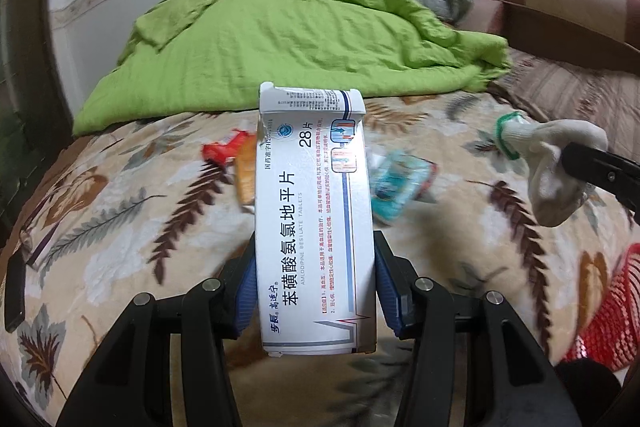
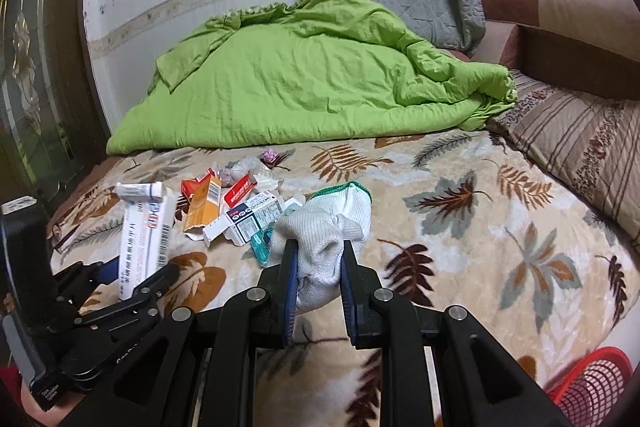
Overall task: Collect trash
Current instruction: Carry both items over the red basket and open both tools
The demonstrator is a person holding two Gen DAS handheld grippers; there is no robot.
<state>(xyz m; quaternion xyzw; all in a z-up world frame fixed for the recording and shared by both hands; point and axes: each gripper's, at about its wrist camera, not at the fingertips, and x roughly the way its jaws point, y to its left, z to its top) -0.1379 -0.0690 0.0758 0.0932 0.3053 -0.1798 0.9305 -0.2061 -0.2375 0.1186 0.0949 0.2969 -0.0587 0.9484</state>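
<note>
Above the bed (image 2: 460,187), the left hand-held gripper (image 1: 316,283) clamps a tablet box (image 1: 316,219) while the right hand-held gripper (image 2: 318,259) pinches a limp white glove (image 2: 328,227), which could slip free before reaching the red basket (image 2: 592,383) at the near right corner.

White medicine box (image 1: 316,227): large blue Chinese characters 苯磺酸氨地平片, beneath them "AMLODIPINE BESYLATE TABLETS"; near its open end, "28片". Brand line at the near end, possibly 步长 高适宁. Small red print along one edge, illegible. Other cartons (image 2: 248,217): print too small to read.
</note>
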